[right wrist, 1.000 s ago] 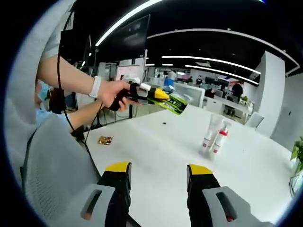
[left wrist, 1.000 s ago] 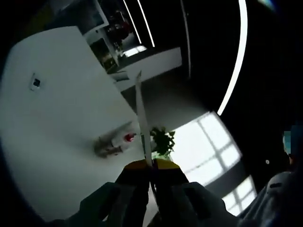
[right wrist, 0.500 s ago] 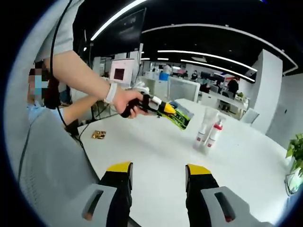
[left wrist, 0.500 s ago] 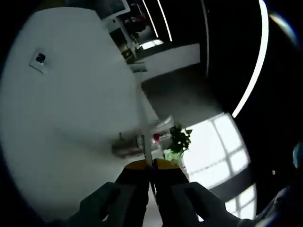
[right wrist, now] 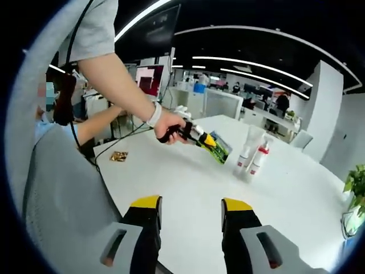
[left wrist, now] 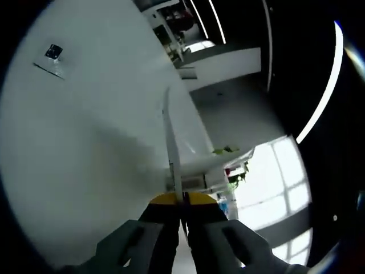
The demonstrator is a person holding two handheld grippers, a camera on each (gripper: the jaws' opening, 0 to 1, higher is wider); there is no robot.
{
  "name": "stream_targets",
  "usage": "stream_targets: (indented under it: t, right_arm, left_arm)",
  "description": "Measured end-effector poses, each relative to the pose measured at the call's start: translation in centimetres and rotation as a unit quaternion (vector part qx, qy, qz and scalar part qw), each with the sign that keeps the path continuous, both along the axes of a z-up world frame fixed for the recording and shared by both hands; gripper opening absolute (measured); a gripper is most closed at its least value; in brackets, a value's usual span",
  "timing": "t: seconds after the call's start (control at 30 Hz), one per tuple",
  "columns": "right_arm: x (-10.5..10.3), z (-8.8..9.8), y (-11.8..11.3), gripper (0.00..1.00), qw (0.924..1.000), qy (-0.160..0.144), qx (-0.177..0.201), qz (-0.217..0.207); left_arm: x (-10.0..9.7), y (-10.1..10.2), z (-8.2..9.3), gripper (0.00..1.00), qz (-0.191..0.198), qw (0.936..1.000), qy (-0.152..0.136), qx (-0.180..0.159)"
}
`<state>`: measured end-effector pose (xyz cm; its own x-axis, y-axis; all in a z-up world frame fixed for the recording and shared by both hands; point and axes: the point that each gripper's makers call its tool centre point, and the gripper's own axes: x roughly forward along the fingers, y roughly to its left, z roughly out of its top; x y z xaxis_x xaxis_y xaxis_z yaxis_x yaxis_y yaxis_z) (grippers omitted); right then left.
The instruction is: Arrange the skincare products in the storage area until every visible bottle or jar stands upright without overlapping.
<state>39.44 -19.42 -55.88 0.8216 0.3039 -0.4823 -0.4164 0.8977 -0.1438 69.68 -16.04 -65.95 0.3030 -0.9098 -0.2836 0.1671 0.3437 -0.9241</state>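
Carrying a flat green sachet (right wrist: 218, 149) clenched edge-on in its jaws, the left gripper (right wrist: 212, 144) nears the two upright tubes (right wrist: 251, 158) on the table (right wrist: 188, 194); at its 3 o'clock, a careless swing could topple them; the right gripper (right wrist: 186, 206) hangs released, well apart.

At the bottom centre, the right gripper (right wrist: 190, 212) hovers over the white table (right wrist: 188, 182) with its jaws apart and nothing between them. At mid-frame a hand (right wrist: 169, 124) holds the left gripper (right wrist: 212, 145), which clamps a green packet (right wrist: 219, 149). Just right of it, two white bottles (right wrist: 251, 154) stand upright, touching.
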Motion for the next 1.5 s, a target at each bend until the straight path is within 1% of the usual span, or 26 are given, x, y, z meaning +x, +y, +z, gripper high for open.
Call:
stream_targets:
  t: [0.07,0.13,0.2,0.3,0.43,0.5,0.57,0.63,0.67,0.7,0.73,0.77,0.8,0.83,0.87,0.93,1.0,1.03,1.07,1.13,1.17,1.23,1.27,1.3,1.33,1.5]
  right_arm:
    - [0.0,-0.2,-0.2,0.37,1.0000,0.005,0.000,-0.003]
    - [0.0,-0.3,-0.3,0.37,0.9999,0.009,-0.001,-0.005]
    - [0.0,-0.5,-0.3,0.36,0.9999,0.012,-0.002,-0.007]
    - [-0.1,-0.7,-0.3,0.36,0.9998,0.017,-0.007,-0.005]
    - [-0.3,-1.1,0.1,0.35,0.9995,0.024,-0.020,0.008]
    - [-0.4,-1.1,0.1,0.35,0.9995,0.026,-0.017,0.009]
    - [-0.3,-1.0,0.0,0.35,0.9995,0.026,-0.015,0.006]
    - [-0.3,-1.1,-0.1,0.35,0.9995,0.026,-0.016,0.004]
    - [-0.3,-1.1,-0.1,0.35,0.9995,0.027,-0.017,0.003]
    - [-0.3,-1.1,-0.1,0.34,0.9995,0.027,-0.016,0.004]
    - [-0.4,-1.2,0.0,0.34,0.9994,0.029,-0.015,0.006]
    - [-0.5,-1.3,0.2,0.33,0.9993,0.033,-0.012,0.009]
    - [-0.6,-1.3,0.3,0.32,0.9993,0.035,-0.009,0.013]
    - [-0.6,-1.3,0.4,0.31,0.9992,0.034,-0.011,0.014]
    - [-0.6,-1.2,0.4,0.31,0.9992,0.033,-0.012,0.016]
    - [-0.6,-1.3,0.5,0.31,0.9992,0.034,-0.010,0.017]
    - [-0.6,-1.3,0.4,0.31,0.9992,0.035,-0.008,0.016]
    - [-0.6,-1.3,0.5,0.31,0.9992,0.037,-0.006,0.016]
    - [-0.7,-1.4,0.5,0.30,0.9991,0.039,-0.006,0.017]
    - [-0.7,-1.4,0.6,0.30,0.9990,0.038,-0.009,0.020]
    - [-0.7,-1.4,0.7,0.30,0.9990,0.038,-0.009,0.022]
    - [-0.7,-1.4,0.7,0.30,0.9989,0.038,-0.010,0.023]
    - [-0.7,-1.4,0.7,0.29,0.9989,0.039,-0.010,0.023]
    - [-0.7,-1.5,0.7,0.29,0.9989,0.040,-0.010,0.023]
    - [-0.7,-1.5,0.6,0.29,0.9989,0.040,-0.009,0.022]
    - [-0.7,-1.4,0.7,0.29,0.9989,0.039,-0.012,0.025]
  left_arm:
    - [-0.1,-0.4,-0.2,0.00,-0.004,1.0000,0.003,0.002]
    - [0.2,-0.8,-0.8,0.00,-0.011,0.9999,0.005,0.003]
    - [-0.1,-1.4,-1.2,0.00,-0.024,0.9997,0.006,0.008]
    - [-0.6,-2.3,-1.8,0.00,-0.031,0.9994,0.011,0.013]
    - [-1.2,-3.2,-2.0,0.00,-0.045,0.9988,0.012,0.013]
    - [-1.3,-3.6,-2.1,0.00,-0.050,0.9985,0.006,0.019]
    - [-1.4,-3.7,-2.3,0.00,-0.053,0.9982,0.009,0.026]
    - [-1.0,-3.6,-2.7,0.00,-0.059,0.9974,-0.003,0.042]
    - [-0.9,-3.5,-3.1,0.00,-0.063,0.9966,-0.005,0.052]
    - [-1.0,-3.4,-3.4,0.00,-0.071,0.9954,-0.001,0.065]
    - [-1.1,-3.4,-3.4,0.00,-0.073,0.9952,0.002,0.065]
    - [-1.2,-3.1,-4.0,0.00,-0.073,0.9936,0.024,0.083]
    - [-0.8,-2.9,-4.3,0.00,-0.068,0.9928,0.031,0.094]
    - [-0.6,-2.8,-4.5,0.00,-0.066,0.9917,0.029,0.106]
    - [0.1,-2.6,-4.8,0.00,-0.067,0.9905,0.015,0.119]
    - [0.3,-2.6,-4.8,0.02,-0.076,0.9883,0.012,0.132]
    - [0.2,-2.5,-5.3,0.04,-0.100,0.9815,-0.002,0.163]
    - [0.2,-2.4,-5.5,0.07,-0.108,0.9786,-0.003,0.176]
    - [0.4,-2.1,-6.0,0.09,-0.114,0.9742,-0.002,0.195]
    - [0.5,-2.2,-6.0,0.15,-0.119,0.9713,-0.010,0.206]
    - [0.5,-2.2,-6.0,0.15,-0.123,0.9696,-0.011,0.211]
    - [0.6,-2.3,-5.9,0.18,-0.137,0.9645,-0.031,0.224]
    - [0.5,-2.3,-5.8,0.19,-0.144,0.9603,-0.043,0.235]
    - [0.5,-2.2,-5.8,0.21,-0.149,0.9573,-0.047,0.243]
    - [0.7,-2.2,-5.8,0.23,-0.154,0.9527,-0.062,0.254]
    - [1.2,-2.2,-5.5,0.35,-0.167,0.9376,-0.101,0.288]
